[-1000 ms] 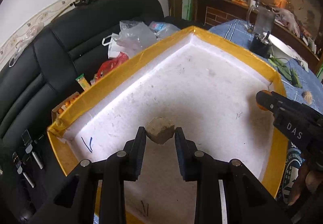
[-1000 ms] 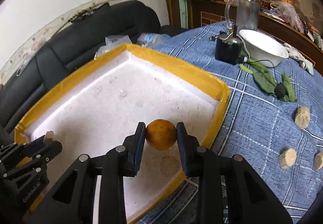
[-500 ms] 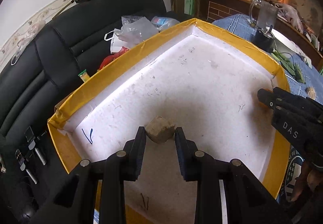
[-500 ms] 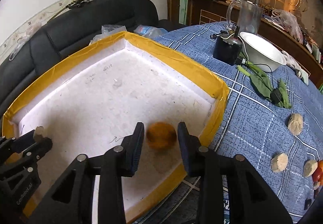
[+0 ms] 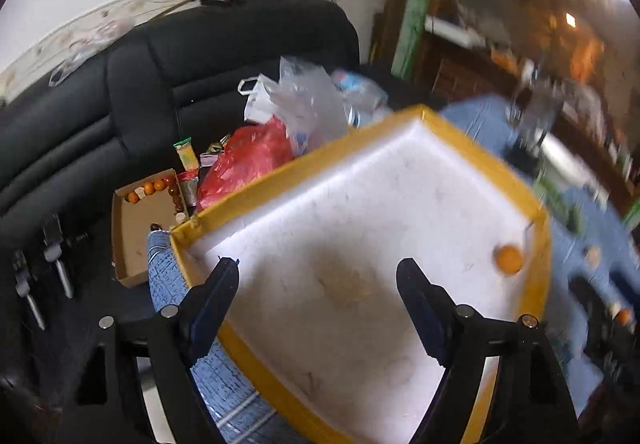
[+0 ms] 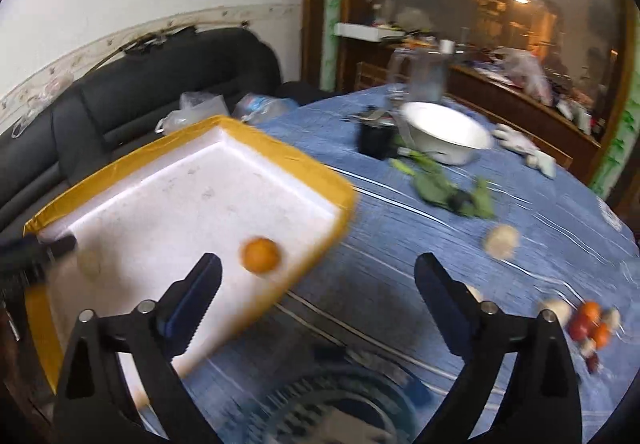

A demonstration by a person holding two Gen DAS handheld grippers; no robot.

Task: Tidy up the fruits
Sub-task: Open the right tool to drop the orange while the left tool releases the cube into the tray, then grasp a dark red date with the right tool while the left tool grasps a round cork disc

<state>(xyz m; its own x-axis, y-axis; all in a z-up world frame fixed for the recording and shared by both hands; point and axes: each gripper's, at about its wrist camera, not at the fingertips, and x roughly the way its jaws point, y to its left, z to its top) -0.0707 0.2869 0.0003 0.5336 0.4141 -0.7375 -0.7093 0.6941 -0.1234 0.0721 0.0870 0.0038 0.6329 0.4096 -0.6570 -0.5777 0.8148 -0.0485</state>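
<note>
A white foam tray with a yellow taped rim (image 5: pixel 468 140) (image 6: pixel 280 148) lies on the blue tablecloth. An orange (image 5: pixel 509 259) (image 6: pixel 261 255) rests inside near its right wall. A tan lump (image 5: pixel 347 286) (image 6: pixel 89 262) lies blurred on the tray floor. My left gripper (image 5: pixel 318 284) hangs open above the tray with the lump below the gap. My right gripper (image 6: pixel 318 276) is open over the tray's right rim, holding nothing. More tan lumps (image 6: pixel 500 242) and small red and orange fruits (image 6: pixel 592 322) sit on the cloth to the right.
A white bowl (image 6: pixel 448 138), a black device (image 6: pixel 376 140) and green leaves (image 6: pixel 452 192) stand at the table's back. A black sofa (image 5: pixel 120 92) holds plastic bags (image 5: pixel 296 104) and a cardboard box (image 5: pixel 140 220) with small fruits. The view is motion-blurred.
Both grippers opened and pulled back. The orange dropped from the right gripper into the tray; the tan lump left the left gripper and lies on the tray floor.
</note>
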